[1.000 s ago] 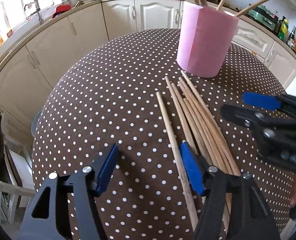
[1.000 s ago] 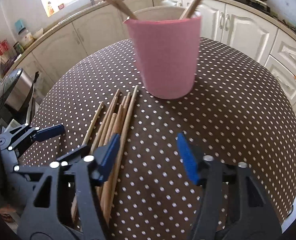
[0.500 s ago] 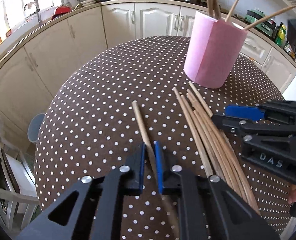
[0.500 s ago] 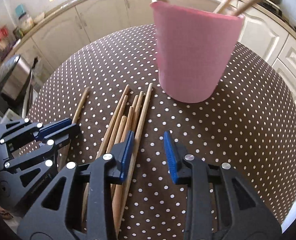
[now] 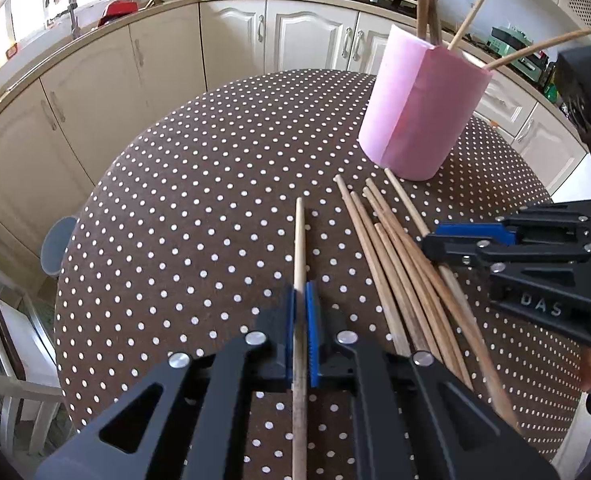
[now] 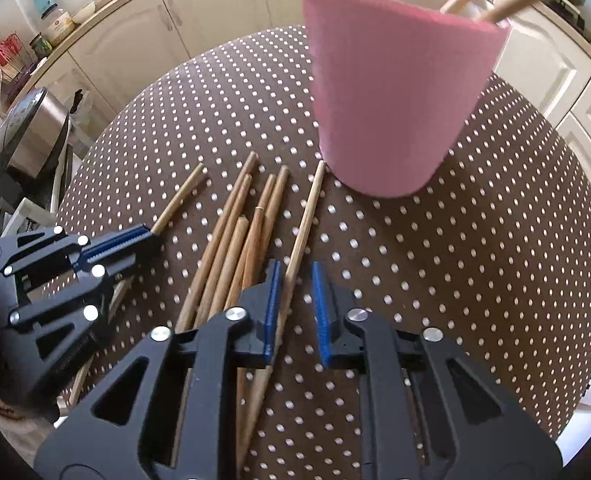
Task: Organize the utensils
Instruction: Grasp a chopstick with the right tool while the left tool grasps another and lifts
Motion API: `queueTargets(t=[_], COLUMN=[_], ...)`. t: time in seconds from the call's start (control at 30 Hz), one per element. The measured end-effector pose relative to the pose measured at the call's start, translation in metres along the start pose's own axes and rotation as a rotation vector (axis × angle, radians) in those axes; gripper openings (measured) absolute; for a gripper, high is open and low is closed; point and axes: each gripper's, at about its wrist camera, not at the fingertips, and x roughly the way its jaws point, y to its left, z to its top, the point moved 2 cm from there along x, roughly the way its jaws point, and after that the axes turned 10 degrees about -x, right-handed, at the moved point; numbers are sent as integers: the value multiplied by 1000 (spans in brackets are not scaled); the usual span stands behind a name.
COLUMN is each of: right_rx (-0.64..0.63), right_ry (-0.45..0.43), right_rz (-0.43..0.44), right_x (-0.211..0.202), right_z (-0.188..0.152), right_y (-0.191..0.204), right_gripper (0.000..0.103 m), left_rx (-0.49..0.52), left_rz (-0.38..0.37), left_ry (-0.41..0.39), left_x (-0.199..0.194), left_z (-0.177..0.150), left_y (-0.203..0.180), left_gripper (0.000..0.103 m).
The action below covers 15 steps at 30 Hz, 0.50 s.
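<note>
While our left gripper [image 5: 302,328] is clamped on a single chopstick [image 5: 299,240], only our right wrist view shows the right gripper [image 6: 295,304], its jaws just closing around the outermost chopstick [image 6: 301,236] of the loose bundle [image 6: 231,248], a gap still on one side. The pink holder [image 5: 419,108] stands near the far edge of the brown polka-dot table [image 5: 199,208], cream kitchen cabinets [image 5: 95,80] beyond.
</note>
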Motion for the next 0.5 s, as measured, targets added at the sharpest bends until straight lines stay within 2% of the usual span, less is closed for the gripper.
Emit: queueTargets(t=[0.27, 0.5], right_rx=[31, 17], right_ry=[-30, -158], right_rz=[7, 21], right_x=[-8, -58], right_z=[-12, -36], right_y=[-15, -22], right_gripper=[6, 6], left_rx=[-43, -33], left_rz=[-46, -84], left_ry=[13, -60], left_x=[-4, -43], left_z=[-3, -3], left_y=[1, -5], left_gripper=[6, 6])
